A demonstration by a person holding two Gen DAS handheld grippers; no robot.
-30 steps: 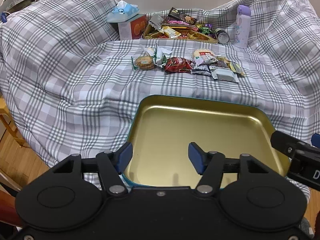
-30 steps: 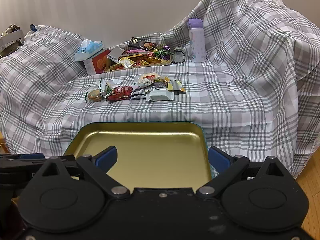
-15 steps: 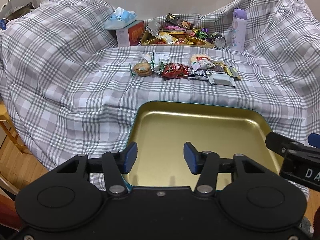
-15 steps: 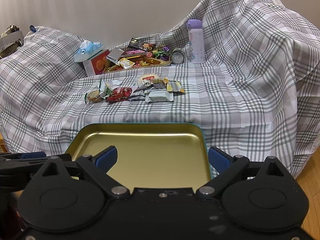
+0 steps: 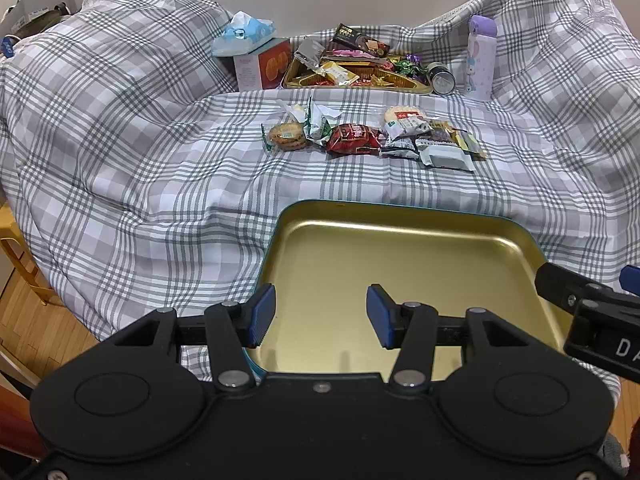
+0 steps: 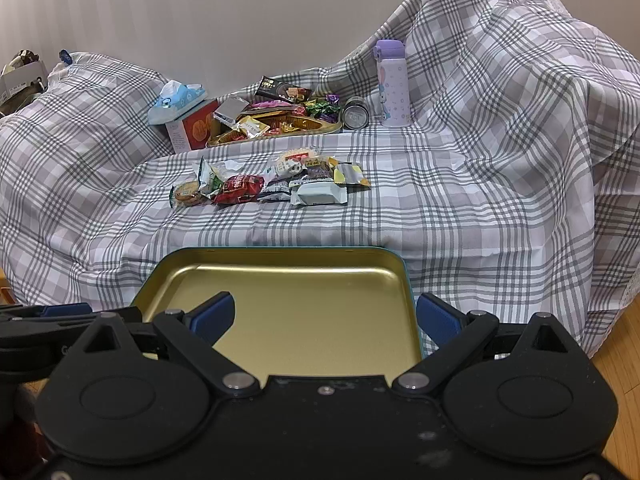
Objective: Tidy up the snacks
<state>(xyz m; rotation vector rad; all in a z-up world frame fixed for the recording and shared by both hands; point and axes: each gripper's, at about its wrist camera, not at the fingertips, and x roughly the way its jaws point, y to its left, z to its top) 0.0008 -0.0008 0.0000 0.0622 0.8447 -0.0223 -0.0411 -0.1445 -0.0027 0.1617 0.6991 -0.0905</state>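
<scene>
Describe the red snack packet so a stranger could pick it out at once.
Start at the empty gold tin nearest the camera, then look past it to the row of loose snacks on the plaid cloth. The red snack packet lies right of the round biscuit; it alone is glossy red.

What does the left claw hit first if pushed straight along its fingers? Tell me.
Probably the bare gold floor of the tin: the left claw points down into it, open, nothing between. Depth is uncertain.
</scene>
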